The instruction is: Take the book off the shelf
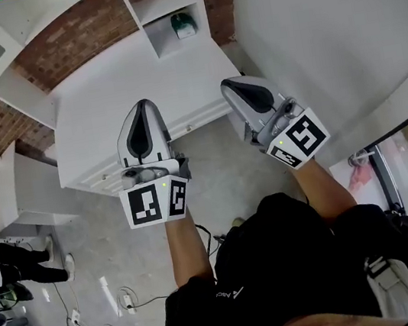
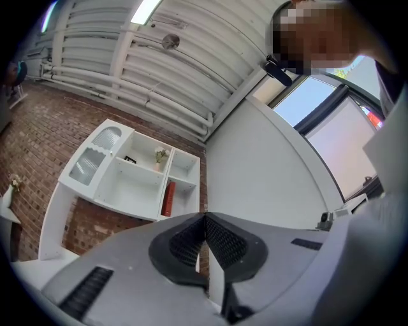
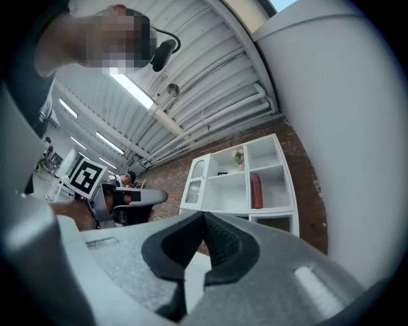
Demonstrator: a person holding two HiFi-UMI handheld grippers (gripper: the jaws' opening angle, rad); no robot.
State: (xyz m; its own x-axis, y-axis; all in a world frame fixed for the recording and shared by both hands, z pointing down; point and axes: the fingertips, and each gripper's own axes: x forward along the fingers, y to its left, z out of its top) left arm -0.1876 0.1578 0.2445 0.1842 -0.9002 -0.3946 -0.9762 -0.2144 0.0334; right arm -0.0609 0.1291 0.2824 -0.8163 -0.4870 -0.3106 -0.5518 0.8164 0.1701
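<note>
A red book (image 2: 168, 198) stands upright in a lower compartment of the white wall shelf (image 2: 137, 184); the right gripper view also shows the book (image 3: 255, 190), in the shelf's right column. Both grippers are far from it, held in the air over a white cabinet. My left gripper (image 1: 142, 103) is shut with nothing in it, its ribbed pads (image 2: 191, 240) meeting at the tip. My right gripper (image 1: 226, 83) is likewise shut and holds nothing. The head view does not show the book.
A white cabinet top (image 1: 104, 121) lies below the grippers, and a curved white wall (image 1: 321, 30) rises at the right. A small vase (image 2: 159, 157) sits on an upper shelf, beside a glass-door cupboard (image 2: 94, 156). On the floor at left are a person (image 1: 19, 263) and cables (image 1: 126, 299).
</note>
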